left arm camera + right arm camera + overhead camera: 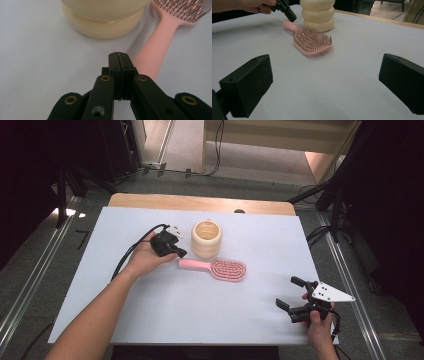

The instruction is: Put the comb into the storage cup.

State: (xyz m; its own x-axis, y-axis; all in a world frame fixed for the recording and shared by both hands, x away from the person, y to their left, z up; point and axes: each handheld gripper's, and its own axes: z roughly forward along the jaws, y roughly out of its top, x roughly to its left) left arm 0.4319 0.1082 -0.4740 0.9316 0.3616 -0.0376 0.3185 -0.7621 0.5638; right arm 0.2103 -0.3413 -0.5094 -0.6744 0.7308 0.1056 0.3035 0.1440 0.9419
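We find no writing, label, brand, number or sign that we can read in any of the three views. The pink plastic hairbrush [216, 268], the cream ribbed cup [206, 239] and the white sheet on the desk [150, 300] carry no print that we can make out.
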